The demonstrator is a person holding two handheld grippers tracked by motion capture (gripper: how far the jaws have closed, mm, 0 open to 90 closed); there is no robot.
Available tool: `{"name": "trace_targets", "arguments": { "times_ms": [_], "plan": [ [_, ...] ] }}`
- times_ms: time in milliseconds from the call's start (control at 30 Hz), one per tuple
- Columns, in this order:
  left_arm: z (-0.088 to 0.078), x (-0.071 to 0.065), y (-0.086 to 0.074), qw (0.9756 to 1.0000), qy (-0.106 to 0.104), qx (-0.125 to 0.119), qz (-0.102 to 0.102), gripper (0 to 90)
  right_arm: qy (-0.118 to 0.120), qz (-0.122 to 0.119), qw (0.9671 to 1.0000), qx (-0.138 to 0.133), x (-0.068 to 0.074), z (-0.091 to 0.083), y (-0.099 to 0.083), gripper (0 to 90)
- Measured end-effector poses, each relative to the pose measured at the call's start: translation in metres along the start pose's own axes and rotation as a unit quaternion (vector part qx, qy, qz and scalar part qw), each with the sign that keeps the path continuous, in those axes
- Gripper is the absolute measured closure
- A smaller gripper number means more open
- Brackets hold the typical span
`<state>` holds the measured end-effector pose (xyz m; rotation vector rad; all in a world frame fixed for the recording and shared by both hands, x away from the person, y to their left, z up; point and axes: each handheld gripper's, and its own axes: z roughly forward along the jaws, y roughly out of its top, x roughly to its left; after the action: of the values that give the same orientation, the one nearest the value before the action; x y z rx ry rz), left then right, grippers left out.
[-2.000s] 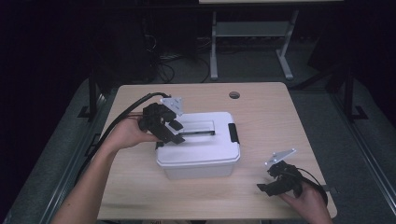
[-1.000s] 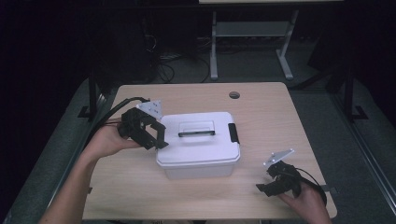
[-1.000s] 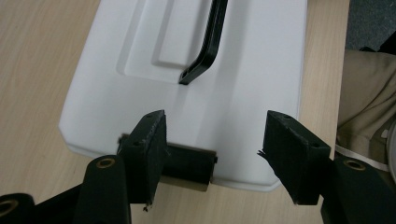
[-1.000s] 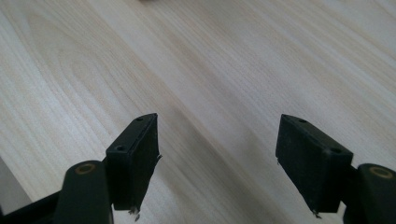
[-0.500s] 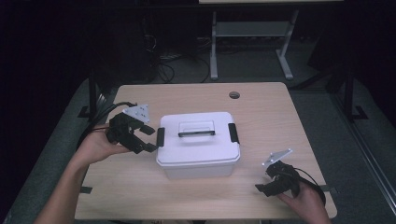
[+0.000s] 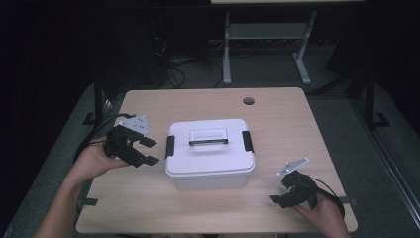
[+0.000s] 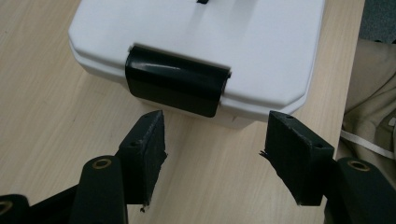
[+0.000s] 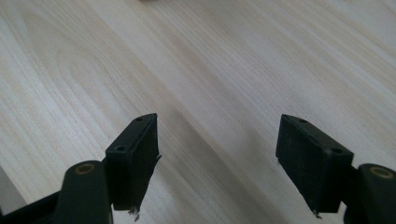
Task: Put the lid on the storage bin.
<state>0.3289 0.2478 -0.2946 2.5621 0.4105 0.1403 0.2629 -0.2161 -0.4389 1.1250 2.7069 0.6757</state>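
Note:
A white lidded box (image 6: pixel 210 161) stands in the middle of the wooden table (image 6: pixel 277 124). It has a flat handle (image 6: pixel 208 138) on the lid and a black latch at each end. My left gripper (image 6: pixel 150 151) is open just off the box's left end and points at the left latch (image 6: pixel 170 146). In the left gripper view the jaws (image 7: pixel 215 149) stand wide, with that latch (image 7: pixel 175 86) a little beyond their tips and nothing between them. My right gripper (image 6: pixel 280 191) rests open near the table's front right corner, over bare wood (image 8: pixel 215 70).
A round cable hole (image 6: pixel 248 101) sits near the table's far edge. Black tape marks (image 6: pixel 89 202) lie at the front edge. A metal stand (image 6: pixel 267 34) is on the floor behind the table. A trouser leg (image 7: pixel 373 93) lies past the table's edge.
My left gripper has moved from over the lid to the left and down, and now sits beside the box's left end. The right gripper has stayed in place.

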Motion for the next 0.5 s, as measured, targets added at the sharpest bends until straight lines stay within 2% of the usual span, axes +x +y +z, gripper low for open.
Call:
{"name": "trace_targets", "arguments": {
  "times_ms": [500],
  "plan": [
    [0.000, -0.001, -0.018, 0.9999, 0.007, -0.002, -0.014, 36.9, -0.002, 0.000, 1.0000, 0.001, -0.001, 0.001, -0.001, 29.2]
  ]
}}
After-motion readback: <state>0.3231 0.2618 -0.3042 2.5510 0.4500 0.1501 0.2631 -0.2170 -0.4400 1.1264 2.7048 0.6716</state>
